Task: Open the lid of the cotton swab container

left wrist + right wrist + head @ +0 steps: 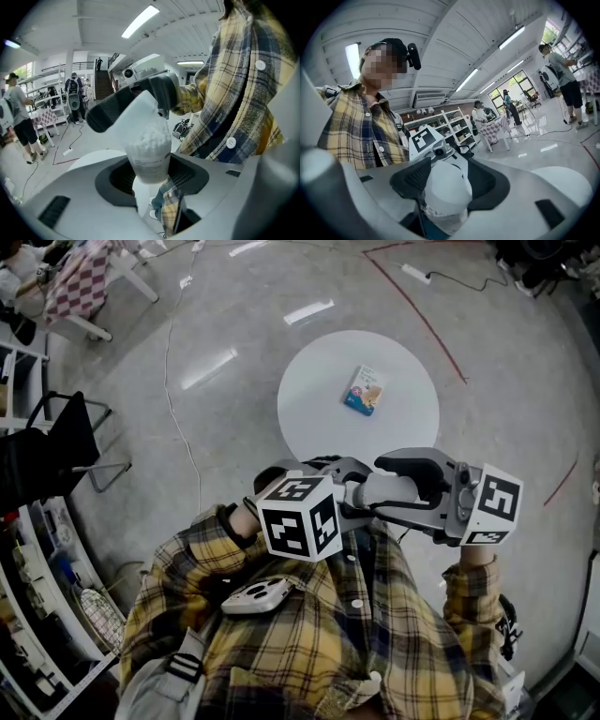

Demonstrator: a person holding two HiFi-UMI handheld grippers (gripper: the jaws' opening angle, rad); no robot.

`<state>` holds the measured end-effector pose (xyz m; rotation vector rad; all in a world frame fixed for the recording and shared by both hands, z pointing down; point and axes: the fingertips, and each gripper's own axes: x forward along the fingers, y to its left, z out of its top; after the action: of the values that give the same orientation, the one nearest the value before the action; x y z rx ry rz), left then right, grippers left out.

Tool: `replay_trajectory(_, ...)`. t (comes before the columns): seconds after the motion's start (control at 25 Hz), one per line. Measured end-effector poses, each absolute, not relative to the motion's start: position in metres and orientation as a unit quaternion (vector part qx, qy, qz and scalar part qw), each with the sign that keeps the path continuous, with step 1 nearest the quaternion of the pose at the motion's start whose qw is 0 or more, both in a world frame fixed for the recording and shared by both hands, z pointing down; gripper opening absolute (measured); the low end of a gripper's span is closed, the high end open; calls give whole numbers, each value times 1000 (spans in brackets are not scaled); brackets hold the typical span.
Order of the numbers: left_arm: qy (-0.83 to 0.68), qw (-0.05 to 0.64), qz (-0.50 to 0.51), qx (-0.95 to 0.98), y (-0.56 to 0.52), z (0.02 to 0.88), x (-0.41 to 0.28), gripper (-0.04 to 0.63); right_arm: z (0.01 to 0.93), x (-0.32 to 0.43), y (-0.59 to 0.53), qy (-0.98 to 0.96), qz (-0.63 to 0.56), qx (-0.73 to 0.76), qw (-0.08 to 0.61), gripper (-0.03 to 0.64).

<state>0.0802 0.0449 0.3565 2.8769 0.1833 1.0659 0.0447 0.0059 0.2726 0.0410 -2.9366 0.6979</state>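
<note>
I have the cotton swab container (149, 161) in mid-air just off the person's plaid shirt (309, 634), its clear body clamped in the fingers of the left gripper (150, 174). The right gripper (445, 178) has its fingers closed around the white lid (440, 188), which looks tipped off the jar's line. I judge the lid is parting, so next I want a straight pull away from the shirt, out over the round tabletop (319, 418) well below, which carries only a small packet (364, 390).
</note>
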Motion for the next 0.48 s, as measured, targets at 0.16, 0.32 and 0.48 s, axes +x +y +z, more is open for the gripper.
replay_trajectory(0.16,62,34,340,938,51,354,76,218,260,45,-12,-974,218,58,33,244)
replay_trajectory(0.32,63,33,330,941,51,347,82,218,261,57,-47,-968,217,126,21,218)
replay_trajectory(0.48,60,32,329,942,52,346,86,216,277,62,-59,-959,243,147,15,218)
